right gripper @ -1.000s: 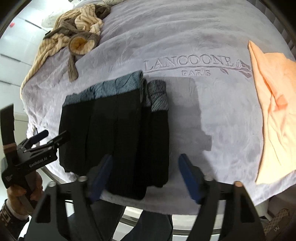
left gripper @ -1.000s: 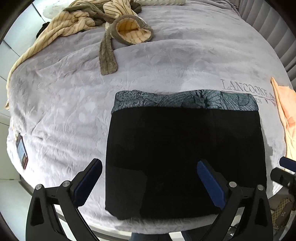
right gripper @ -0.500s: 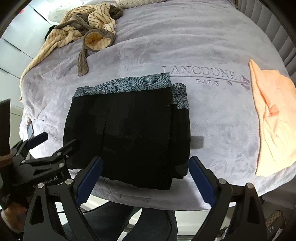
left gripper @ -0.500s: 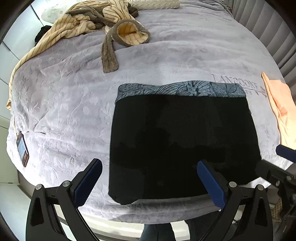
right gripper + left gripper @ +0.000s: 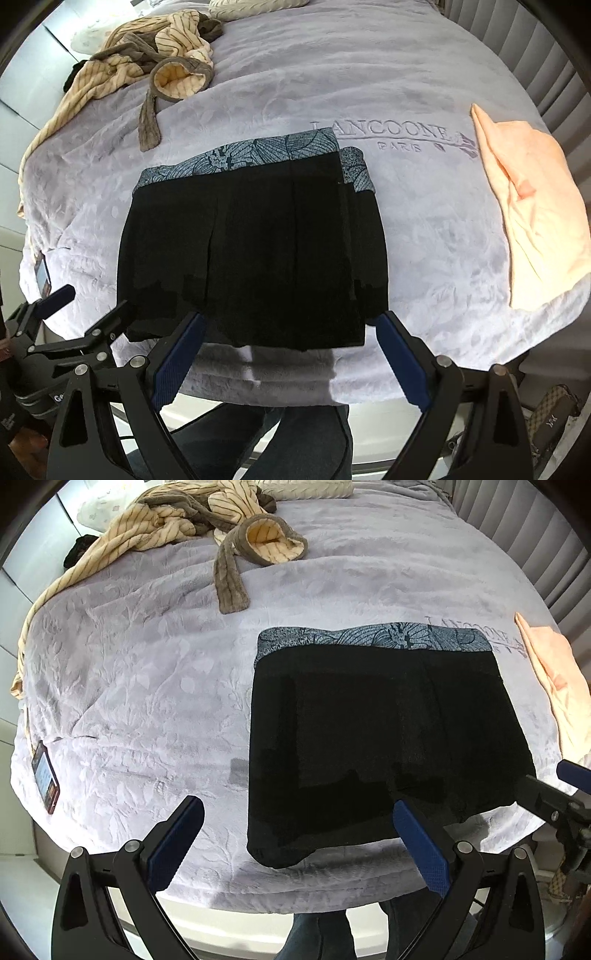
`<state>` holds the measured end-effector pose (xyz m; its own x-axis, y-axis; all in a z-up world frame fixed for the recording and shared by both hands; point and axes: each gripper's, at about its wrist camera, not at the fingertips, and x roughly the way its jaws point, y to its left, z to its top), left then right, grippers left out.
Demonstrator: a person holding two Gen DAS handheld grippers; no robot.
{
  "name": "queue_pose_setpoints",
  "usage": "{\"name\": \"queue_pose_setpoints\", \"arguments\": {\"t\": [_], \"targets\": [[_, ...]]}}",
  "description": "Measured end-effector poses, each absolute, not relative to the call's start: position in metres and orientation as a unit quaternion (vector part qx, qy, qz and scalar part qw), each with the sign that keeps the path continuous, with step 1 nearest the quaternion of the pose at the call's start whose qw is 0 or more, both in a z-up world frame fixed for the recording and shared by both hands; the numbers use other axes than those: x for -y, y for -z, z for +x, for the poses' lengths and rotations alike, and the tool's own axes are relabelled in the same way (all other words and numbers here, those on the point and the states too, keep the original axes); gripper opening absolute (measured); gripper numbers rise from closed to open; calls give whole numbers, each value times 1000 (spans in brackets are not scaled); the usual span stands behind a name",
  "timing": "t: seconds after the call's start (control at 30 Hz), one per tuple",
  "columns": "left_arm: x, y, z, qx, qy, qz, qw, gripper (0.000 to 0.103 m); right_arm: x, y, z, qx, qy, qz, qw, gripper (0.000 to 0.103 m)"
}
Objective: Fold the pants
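My left gripper (image 5: 297, 843) and right gripper (image 5: 290, 356) both hang spread wide with nothing between the blue pads, above the near edge of the folded black pants with the blue leaf-print waistband (image 5: 255, 243), which lie as a neat rectangle on the lilac embossed bedspread (image 5: 140, 686). I judge the folding finished or one fold short; next I either halve the bundle or leave it.
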<state>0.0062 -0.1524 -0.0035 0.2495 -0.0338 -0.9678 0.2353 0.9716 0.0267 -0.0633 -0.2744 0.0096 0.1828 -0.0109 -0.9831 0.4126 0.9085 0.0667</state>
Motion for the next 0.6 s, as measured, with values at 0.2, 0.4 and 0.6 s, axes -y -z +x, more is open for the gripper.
{"name": "queue_pose_setpoints", "arguments": {"t": [0.2, 0.4, 0.6], "targets": [[150, -1, 4, -602, 94, 91, 788, 103, 268, -16, -72, -619, 155, 156, 754, 95], [145, -2, 1, -602, 98, 90, 787, 103, 260, -20, -77, -618, 165, 149, 754, 95], [139, -2, -1, -603, 101, 90, 786, 103, 251, -22, -77, -621, 175, 136, 752, 95]]}}
